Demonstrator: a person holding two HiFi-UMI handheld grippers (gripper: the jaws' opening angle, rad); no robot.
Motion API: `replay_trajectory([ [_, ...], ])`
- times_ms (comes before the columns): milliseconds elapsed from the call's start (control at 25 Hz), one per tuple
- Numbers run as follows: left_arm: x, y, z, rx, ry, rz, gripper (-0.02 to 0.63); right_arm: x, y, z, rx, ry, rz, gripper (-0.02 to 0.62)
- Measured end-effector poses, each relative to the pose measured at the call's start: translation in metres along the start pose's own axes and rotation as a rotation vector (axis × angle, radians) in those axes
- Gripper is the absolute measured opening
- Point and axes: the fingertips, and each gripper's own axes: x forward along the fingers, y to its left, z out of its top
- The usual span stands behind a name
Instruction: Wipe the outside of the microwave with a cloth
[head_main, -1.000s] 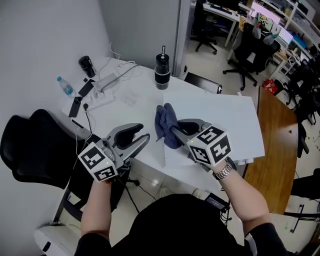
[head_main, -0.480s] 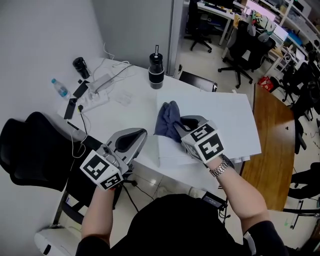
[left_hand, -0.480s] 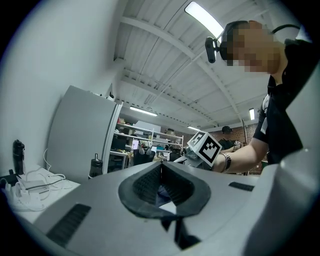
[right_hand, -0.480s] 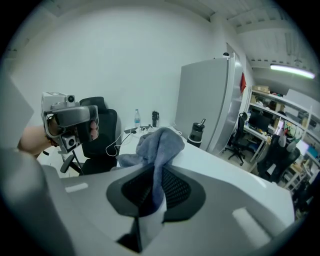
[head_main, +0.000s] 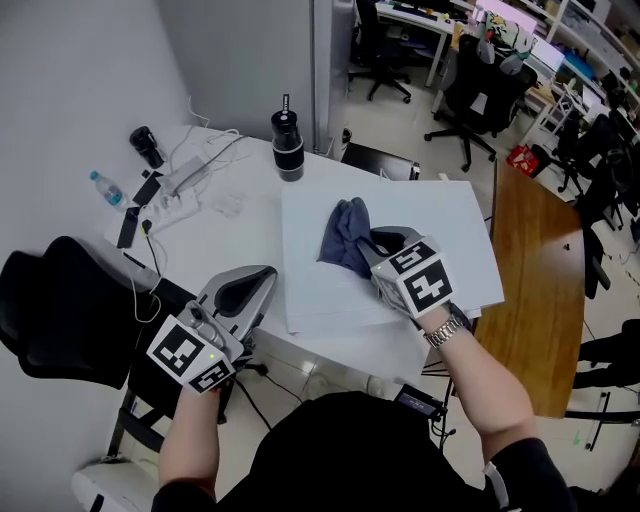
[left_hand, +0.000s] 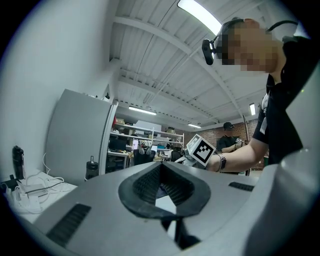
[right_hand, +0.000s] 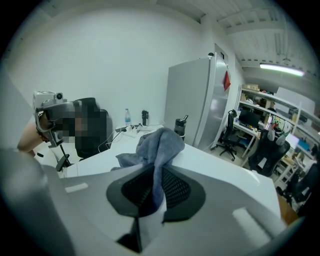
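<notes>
Cloth first: blue-grey crumpled soft cloth (head_main: 345, 230) sat over the smooth top of the white flat-topped microwave (head_main: 440, 215), towards its left half. Head view could not show whether the cloth touched it. Right gripper (head_main: 372, 246) held the cloth. Only the right gripper view showed the grip: a fold of cloth pinched between the ribbed black pads (right_hand: 172, 187), the rest bunched up above them. Left gripper (head_main: 262, 275) hung off the table's front edge, near the microwave's corner. Left gripper view showed its jaws closed together with nothing between them, and beyond them a silver wristwatch (left_hand: 222, 161). Behind on the white table (head_main: 235, 235): black cylindrical tumbler (head_main: 287, 145), clear plastic bottle (head_main: 104, 186), white power strip (head_main: 180, 175) with tangled cables. Black padded chair (head_main: 60, 310) stood left of the table.
</notes>
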Motion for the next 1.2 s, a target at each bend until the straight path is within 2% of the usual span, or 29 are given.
replay_trajectory([
  [600, 0.071, -0.080, 0.003, 0.027, 0.038, -0.015, 0.005, -0.072, -0.096, -0.060, 0.057, -0.015, -0.062, 0.052],
  [1200, 0.121, -0.147, 0.000, 0.071, 0.089, -0.011, 0.005, -0.130, -0.174, -0.112, 0.103, -0.059, -0.115, 0.052],
])
